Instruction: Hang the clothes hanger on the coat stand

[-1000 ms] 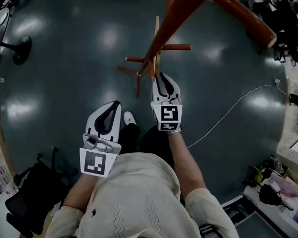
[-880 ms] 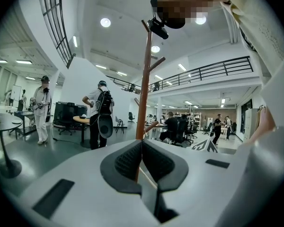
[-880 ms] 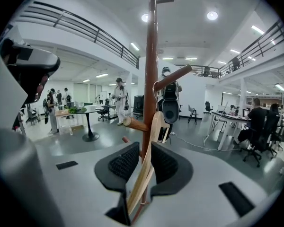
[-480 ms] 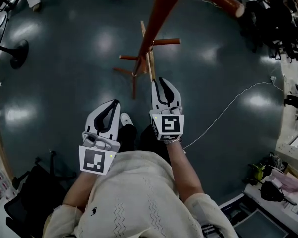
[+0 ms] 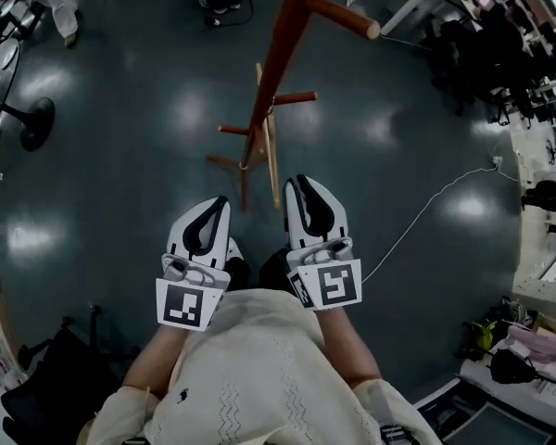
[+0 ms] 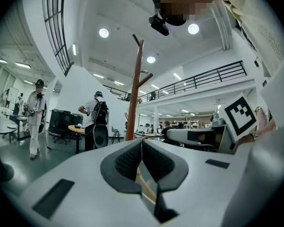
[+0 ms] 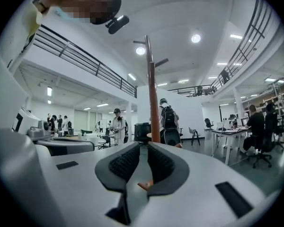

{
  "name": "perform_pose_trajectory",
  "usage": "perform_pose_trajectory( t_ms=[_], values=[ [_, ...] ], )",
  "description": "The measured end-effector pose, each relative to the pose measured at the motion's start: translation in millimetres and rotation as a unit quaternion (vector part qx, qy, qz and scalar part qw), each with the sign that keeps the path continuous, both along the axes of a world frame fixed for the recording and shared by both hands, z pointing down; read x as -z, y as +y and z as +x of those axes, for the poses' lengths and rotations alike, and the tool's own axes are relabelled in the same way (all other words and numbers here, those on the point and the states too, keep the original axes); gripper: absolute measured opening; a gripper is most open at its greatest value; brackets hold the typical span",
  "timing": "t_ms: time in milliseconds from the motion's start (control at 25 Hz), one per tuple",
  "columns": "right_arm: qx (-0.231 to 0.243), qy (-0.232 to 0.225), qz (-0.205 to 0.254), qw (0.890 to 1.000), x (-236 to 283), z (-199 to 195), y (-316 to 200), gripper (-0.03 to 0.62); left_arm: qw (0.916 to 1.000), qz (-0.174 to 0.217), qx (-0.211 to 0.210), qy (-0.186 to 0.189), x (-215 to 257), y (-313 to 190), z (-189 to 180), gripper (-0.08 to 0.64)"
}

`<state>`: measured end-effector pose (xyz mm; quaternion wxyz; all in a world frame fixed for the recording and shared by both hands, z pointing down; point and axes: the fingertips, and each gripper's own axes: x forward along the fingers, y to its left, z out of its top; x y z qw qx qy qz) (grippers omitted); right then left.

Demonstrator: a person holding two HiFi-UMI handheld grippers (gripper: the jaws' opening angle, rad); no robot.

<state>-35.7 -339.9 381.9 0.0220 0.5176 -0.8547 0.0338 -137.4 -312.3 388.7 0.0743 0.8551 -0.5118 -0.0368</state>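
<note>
Pale wooden clothes hanger [image 5: 271, 160] seems hung on the coat stand [image 5: 280, 54] beyond the fingers [image 5: 332, 219], so those of the right gripper [image 5: 299, 182] sit slightly parted and empty, those of the left gripper [image 5: 221, 200] pressed together.

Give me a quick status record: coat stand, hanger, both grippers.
coat stand: upright, straight ahead, pegs sticking out sideways
hanger: pale wood, close against the stand's pole, in neither gripper; whether its hook sits on a peg cannot be made out
left gripper: jaws together, nothing between them
right gripper: jaws a slit apart, nothing between them
position: both grippers short of the stand, side by side, clear of the hanger
</note>
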Motion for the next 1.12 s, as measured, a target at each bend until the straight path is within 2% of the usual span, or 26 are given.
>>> perform_pose_trajectory(
  t_ms=[200, 560, 720, 840, 1000, 1120],
  values=[
    [0.016, 0.020, 0.023, 0.999, 19.3, -11.2, 24.7, 0.040, 0.9999, 0.012, 0.008, 0.002, 8.4, 9.5, -4.9, 0.014],
    [0.057, -0.010, -0.007, 0.998, 30.1, -20.2, 55.4, 0.020, 0.9995, 0.030, 0.011, -0.004, 23.5, 9.1, -2.1, 0.014],
    [0.053, -0.010, 0.012, 0.998, 49.0, -27.8, 48.9, 0.020, 0.9989, 0.045, 0.006, -0.011, 35.2, 4.9, -2.0, 0.014],
    [0.041, -0.008, 0.002, 0.999, 48.5, -26.1, 40.0, 0.020, 0.9985, 0.051, 0.007, -0.019, 40.5, 3.4, -1.7, 0.014],
    [0.015, -0.029, -0.029, 0.999, 41.5, -16.9, 36.2, 0.020, 0.9980, 0.027, -0.003, -0.056, 29.1, 9.5, -3.4, 0.014],
    [0.019, -0.029, -0.034, 0.999, 40.2, -15.4, 41.4, 0.020, 0.9980, 0.018, 0.018, -0.057, 26.8, 12.8, -11.5, 0.014]
  ],
)
